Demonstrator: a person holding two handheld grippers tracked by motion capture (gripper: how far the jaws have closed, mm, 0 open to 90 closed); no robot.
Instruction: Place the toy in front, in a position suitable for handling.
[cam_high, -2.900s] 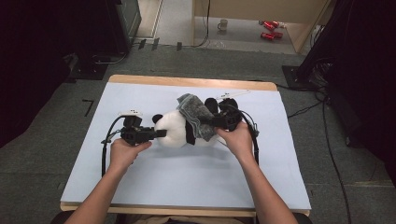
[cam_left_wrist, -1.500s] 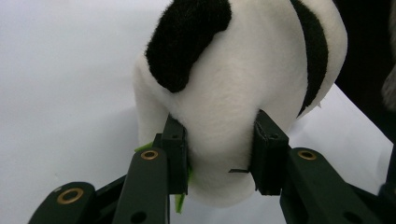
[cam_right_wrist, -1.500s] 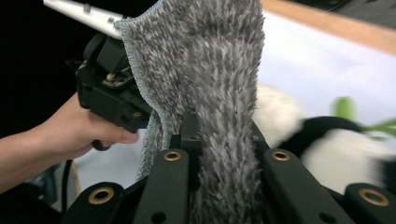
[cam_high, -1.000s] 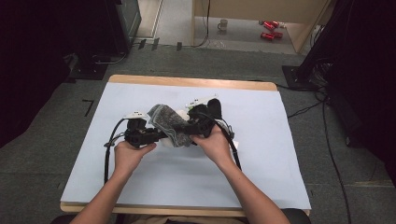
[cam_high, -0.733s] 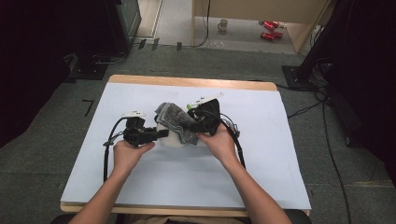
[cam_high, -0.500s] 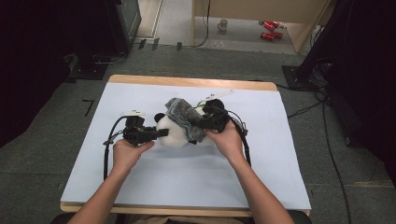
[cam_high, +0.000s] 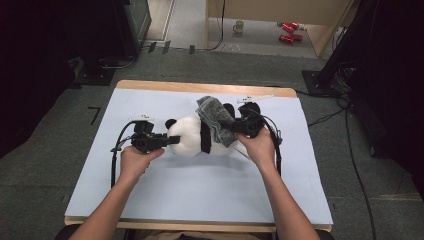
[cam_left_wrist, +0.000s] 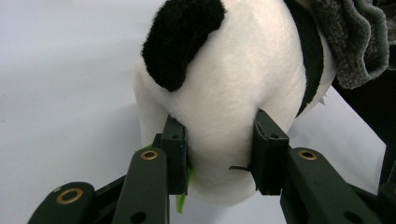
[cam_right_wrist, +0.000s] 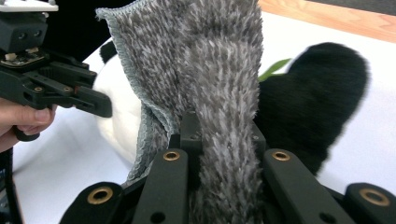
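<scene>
A black-and-white plush panda (cam_high: 192, 137) lies on its side on the pale blue mat (cam_high: 200, 195). My left gripper (cam_high: 172, 140) is shut on the panda's white head (cam_left_wrist: 219, 93), its two pads pressing into the fur below a black ear (cam_left_wrist: 180, 39). My right gripper (cam_high: 234, 128) is shut on a grey fuzzy cloth (cam_high: 215, 119), which drapes over the panda's body. In the right gripper view the cloth (cam_right_wrist: 205, 79) stands up between the jaws, with a black panda paw (cam_right_wrist: 310, 95) behind it and the left gripper (cam_right_wrist: 100, 105) at the far left.
The mat covers a wooden table (cam_high: 200, 88). Cables (cam_high: 116, 150) trail from both grippers across the mat. On the floor beyond stand a mug (cam_high: 239, 25) and red objects (cam_high: 287, 31). Dark equipment stands at both sides.
My right gripper has carried the grey cloth to the right along the panda's body, uncovering the white head. The left gripper has kept still on the head.
</scene>
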